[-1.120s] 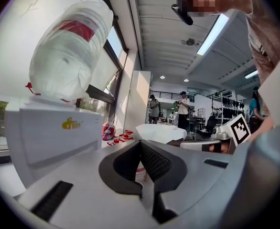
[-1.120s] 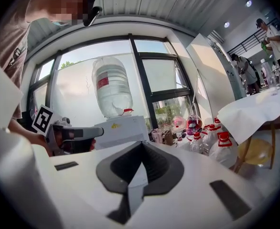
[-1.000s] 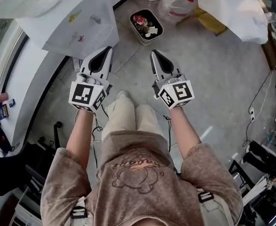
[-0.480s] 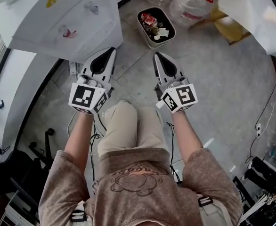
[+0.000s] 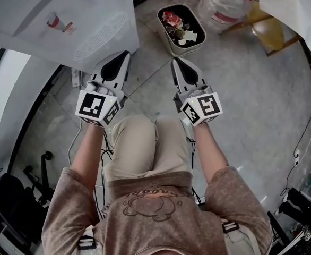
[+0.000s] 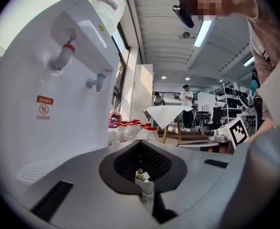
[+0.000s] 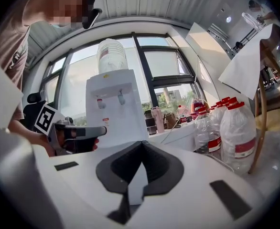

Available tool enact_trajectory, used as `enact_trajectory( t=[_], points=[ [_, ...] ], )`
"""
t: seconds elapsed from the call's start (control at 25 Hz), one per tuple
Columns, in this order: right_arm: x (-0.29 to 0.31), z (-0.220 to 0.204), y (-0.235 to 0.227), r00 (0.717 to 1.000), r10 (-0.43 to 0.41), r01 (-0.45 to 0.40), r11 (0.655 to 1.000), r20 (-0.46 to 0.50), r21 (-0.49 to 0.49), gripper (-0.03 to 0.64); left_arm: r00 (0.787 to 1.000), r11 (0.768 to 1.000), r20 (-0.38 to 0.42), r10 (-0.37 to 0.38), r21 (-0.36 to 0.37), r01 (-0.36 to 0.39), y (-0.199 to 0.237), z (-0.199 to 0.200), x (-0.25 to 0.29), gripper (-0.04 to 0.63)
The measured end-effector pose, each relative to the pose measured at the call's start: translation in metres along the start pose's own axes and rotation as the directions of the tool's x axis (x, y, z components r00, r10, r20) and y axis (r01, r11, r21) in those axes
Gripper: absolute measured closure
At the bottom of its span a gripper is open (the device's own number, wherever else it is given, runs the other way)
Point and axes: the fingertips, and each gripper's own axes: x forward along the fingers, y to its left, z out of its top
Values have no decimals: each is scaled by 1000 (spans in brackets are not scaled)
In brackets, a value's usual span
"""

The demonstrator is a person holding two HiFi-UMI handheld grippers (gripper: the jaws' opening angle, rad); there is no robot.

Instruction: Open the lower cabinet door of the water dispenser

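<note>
Both my arms have dropped lower before the water dispenser [image 5: 65, 25]. Left tongs [image 5: 125, 53] and right tongs [image 5: 174, 61] are pinched together, empty. Its lower cabinet door lies beneath the taps [image 6: 63, 57], unseen; I'd sink further, then catch its edge.

The left gripper [image 5: 124, 55] and the right gripper [image 5: 174, 62] are held side by side above the grey floor [image 5: 245, 94], ahead of the person's bent knees [image 5: 145, 142]. Each points away from the body with its jaws brought together to a point. The left gripper's tip lies just beside the edge of the white water dispenser [image 5: 33, 7], whose red tap [image 5: 53, 21] and drip grille [image 5: 100, 36] show from above. Beyond the right gripper stand a waste bin [image 5: 184, 49] holding rubbish and a large clear water bottle [image 5: 227, 7].
</note>
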Motion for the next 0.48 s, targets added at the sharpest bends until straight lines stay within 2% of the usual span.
enact_trajectory(
  t=[0.28,0.48],
  points=[
    [8,-23,-3,999,26,-26,1000,22,-17,609,999,1000,31,27,11,-28,6,-24,-3,578],
    [7,-28,2,999,41,-41,999,15,-11,612,998,999,42,41,16,-42,7,-25,-11,578]
  ],
)
